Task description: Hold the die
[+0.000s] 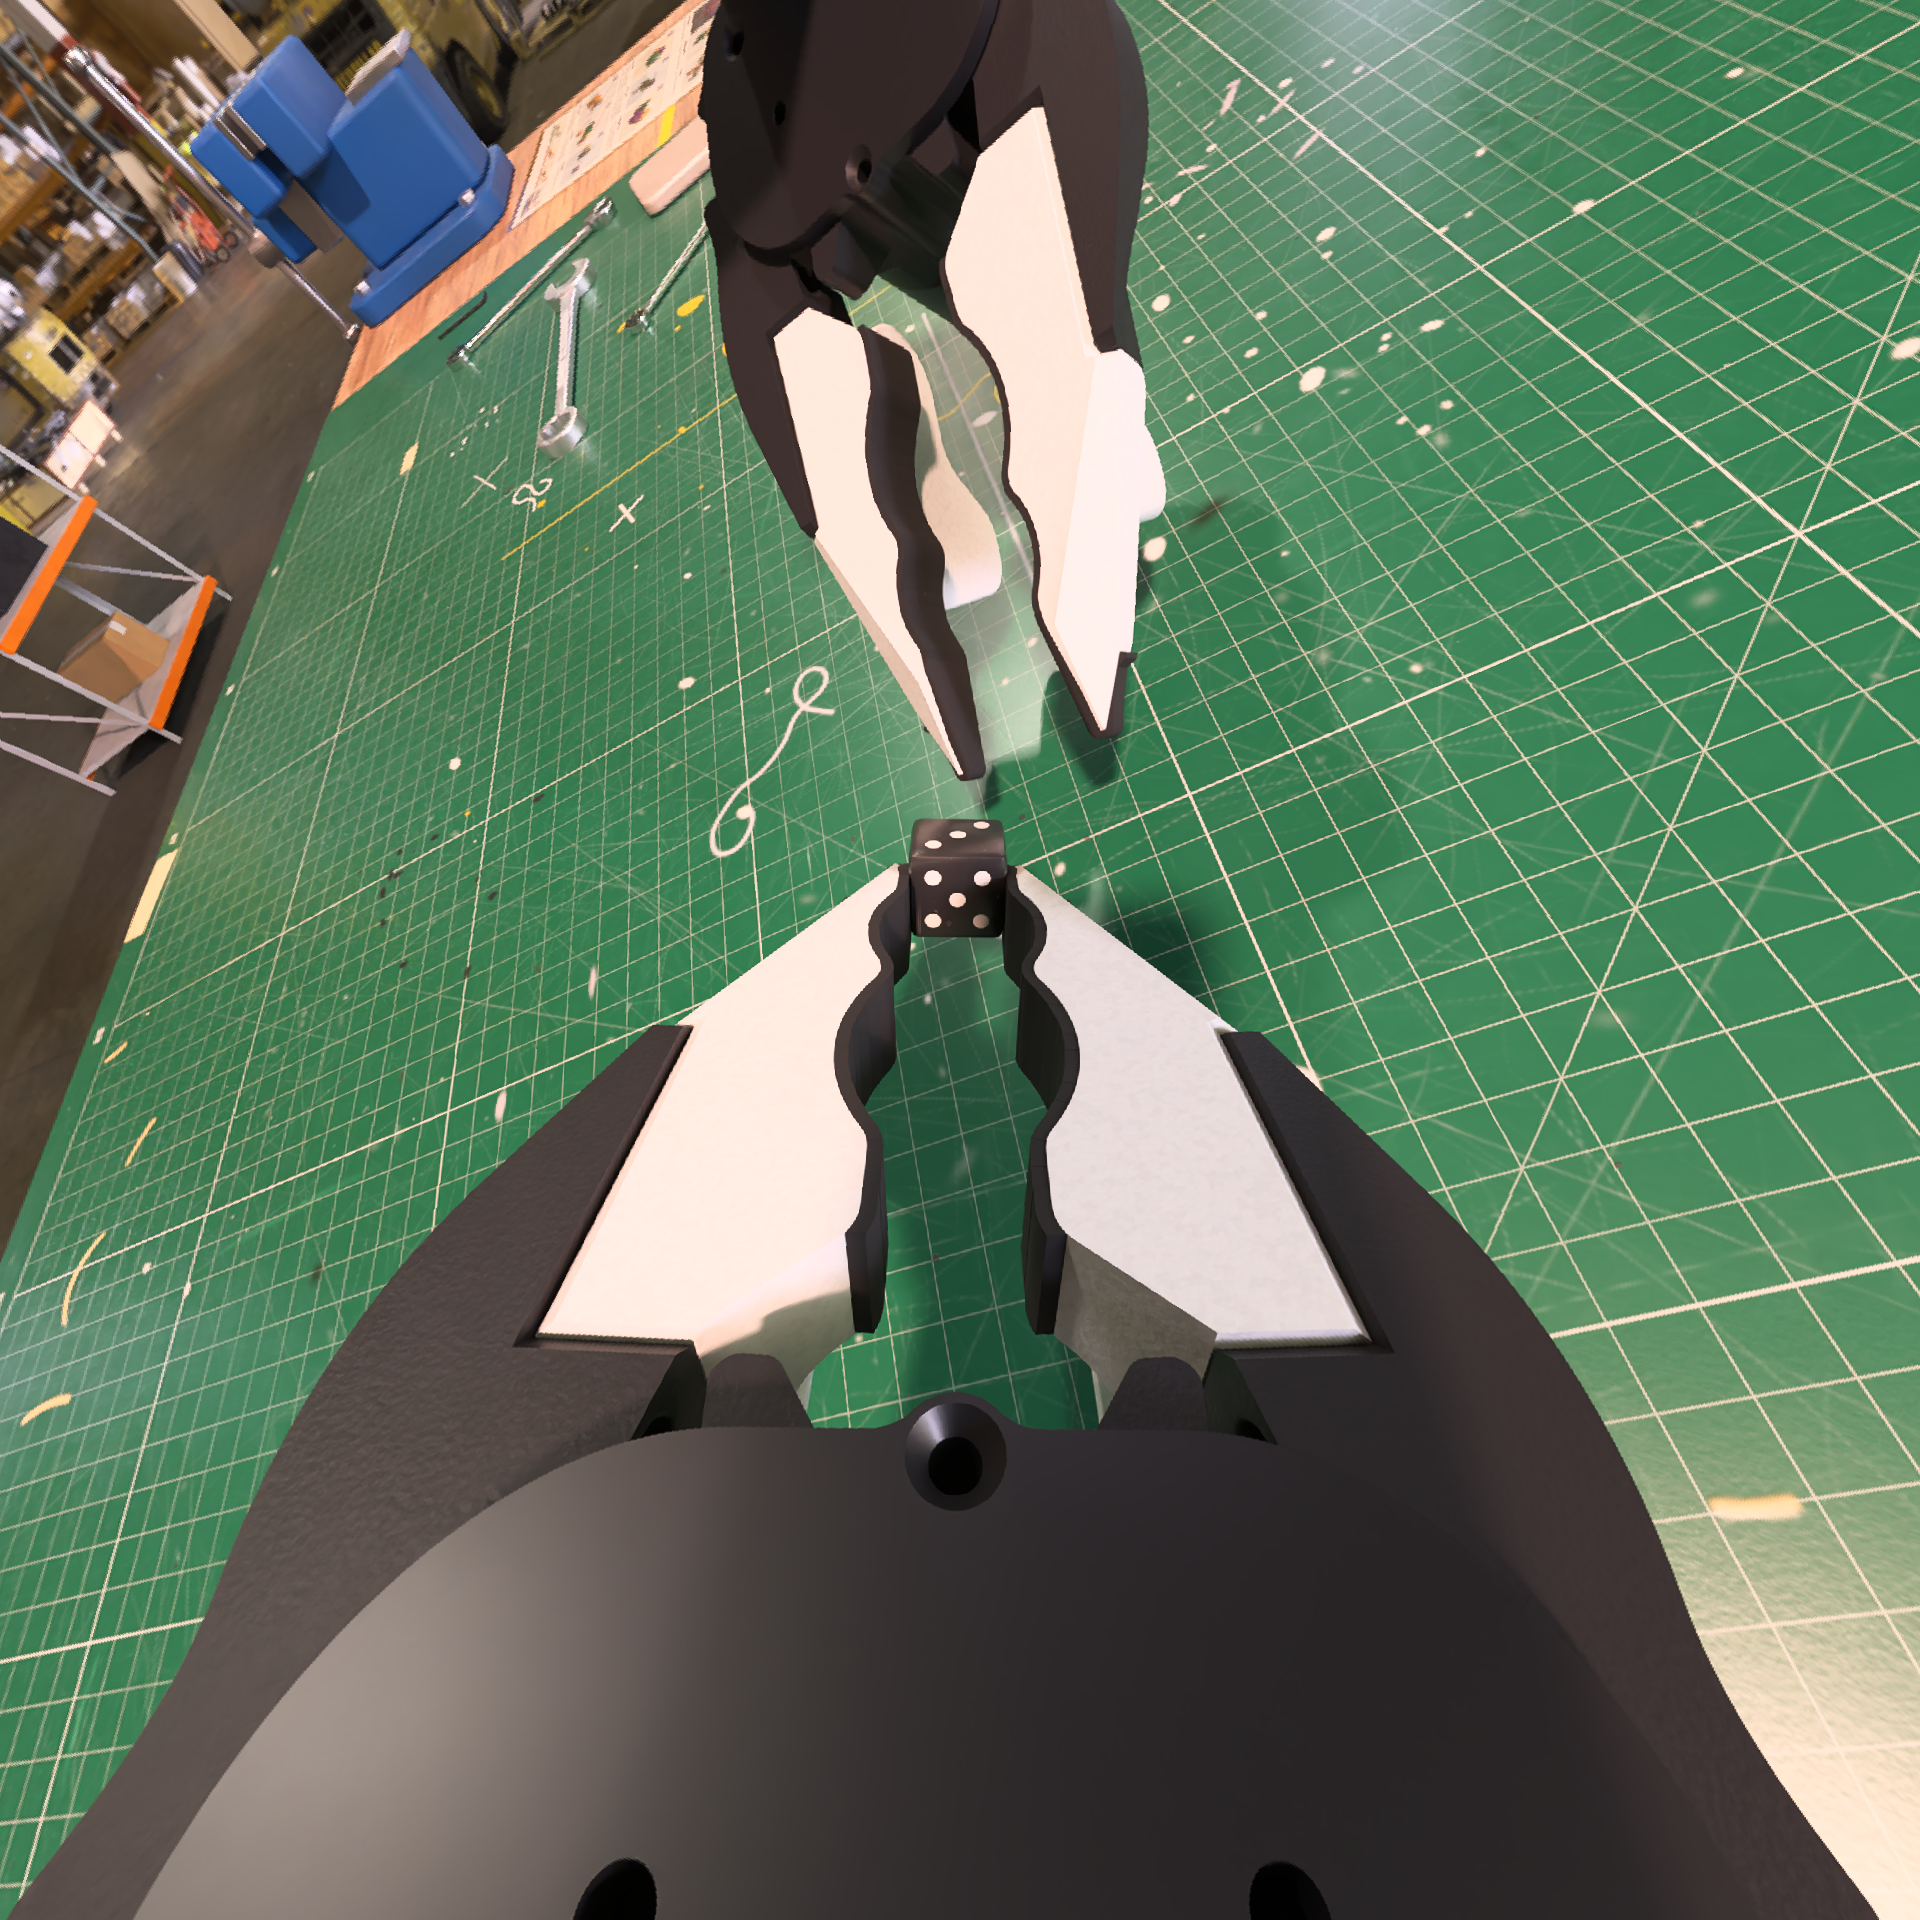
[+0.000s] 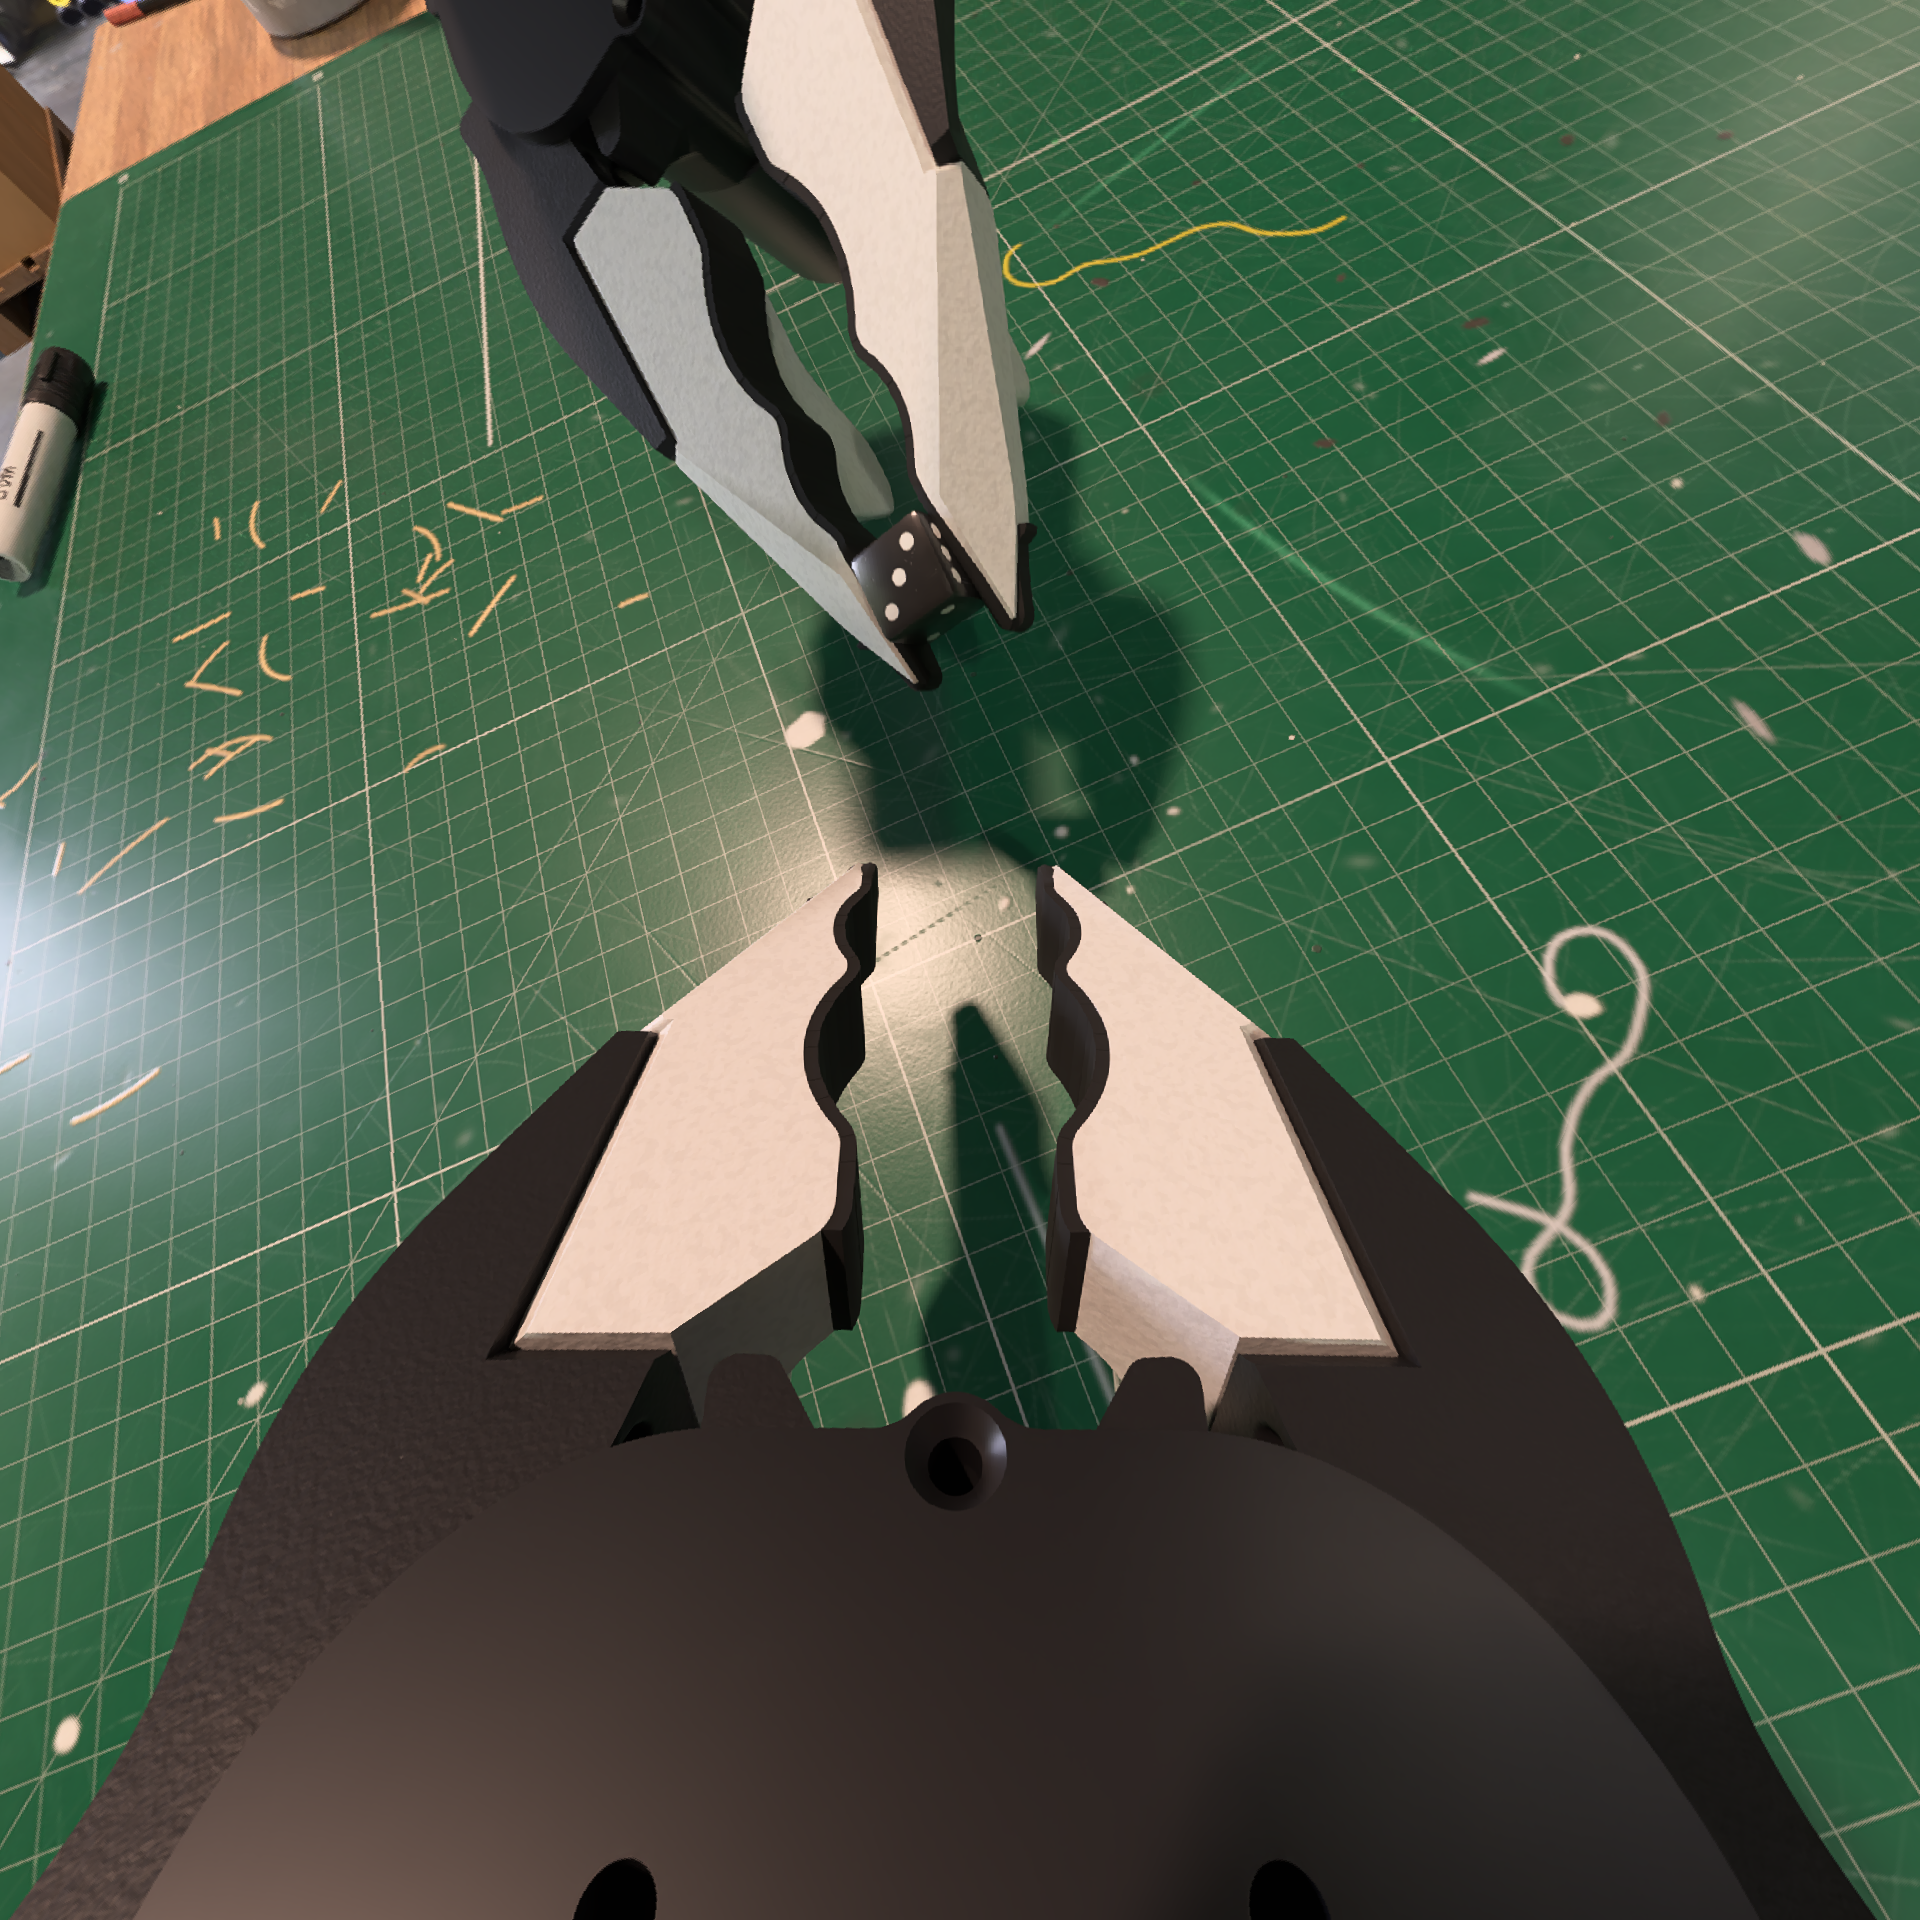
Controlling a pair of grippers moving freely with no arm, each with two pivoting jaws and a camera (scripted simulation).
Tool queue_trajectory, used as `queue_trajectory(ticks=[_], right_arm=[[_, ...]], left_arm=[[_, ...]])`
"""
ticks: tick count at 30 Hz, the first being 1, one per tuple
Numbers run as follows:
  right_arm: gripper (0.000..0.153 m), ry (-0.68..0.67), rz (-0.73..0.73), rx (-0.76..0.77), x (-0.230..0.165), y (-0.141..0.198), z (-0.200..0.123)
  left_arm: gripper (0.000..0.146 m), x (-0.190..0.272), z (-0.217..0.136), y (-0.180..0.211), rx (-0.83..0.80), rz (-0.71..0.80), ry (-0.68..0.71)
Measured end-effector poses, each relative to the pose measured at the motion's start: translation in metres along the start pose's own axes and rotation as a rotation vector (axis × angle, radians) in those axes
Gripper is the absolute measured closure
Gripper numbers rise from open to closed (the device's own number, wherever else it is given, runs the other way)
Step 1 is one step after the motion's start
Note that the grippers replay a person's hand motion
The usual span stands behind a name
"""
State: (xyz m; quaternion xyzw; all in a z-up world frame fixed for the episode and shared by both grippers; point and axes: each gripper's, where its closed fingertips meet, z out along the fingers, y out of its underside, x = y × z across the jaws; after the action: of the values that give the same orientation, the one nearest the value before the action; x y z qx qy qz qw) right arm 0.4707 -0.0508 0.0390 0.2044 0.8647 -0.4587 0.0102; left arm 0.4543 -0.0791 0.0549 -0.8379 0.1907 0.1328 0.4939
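Observation:
A small black die (image 1: 957,881) with white pips sits pinched between the tips of my left gripper (image 1: 957,896), which is shut on it just above the green cutting mat (image 1: 1455,727). The right wrist view shows the same die (image 2: 914,582) held between the left gripper's fingertips (image 2: 971,644), above its shadow on the mat. My right gripper (image 2: 957,883) is open and empty, pointing at the die from a short way off. It also shows in the left wrist view (image 1: 1039,743), tips hanging just beyond the die.
A blue vise (image 1: 353,177), a spanner (image 1: 561,353) and long metal rods (image 1: 530,281) lie at the mat's far left end. A marker pen (image 2: 36,468) lies at the mat's left edge. Shelving (image 1: 94,623) stands beyond the table edge.

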Motion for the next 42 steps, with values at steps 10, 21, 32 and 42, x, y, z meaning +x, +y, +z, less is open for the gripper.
queue_trajectory(ticks=[10, 21, 32, 42], right_arm=[[0.123, 0.052, -0.031, -0.008, 0.003, -0.001, 0.002], [0.123, 0.117, -0.124, -0.076, 0.005, 0.009, 0.006], [0.124, 0.133, -0.124, -0.102, 0.008, 0.013, 0.004], [0.124, -0.037, 0.122, 0.007, 0.006, 0.008, -0.001]], left_arm=[[0.130, 0.001, 0.012, -0.003, -0.080, 0.028, 0.004], [0.130, 0.011, 0.023, 0.006, -0.137, -0.116, 0.053], [0.130, 0.018, 0.042, 0.012, -0.239, -0.053, -0.016], [0.130, 0.008, 0.033, 0.001, -0.073, 0.014, -0.126]])
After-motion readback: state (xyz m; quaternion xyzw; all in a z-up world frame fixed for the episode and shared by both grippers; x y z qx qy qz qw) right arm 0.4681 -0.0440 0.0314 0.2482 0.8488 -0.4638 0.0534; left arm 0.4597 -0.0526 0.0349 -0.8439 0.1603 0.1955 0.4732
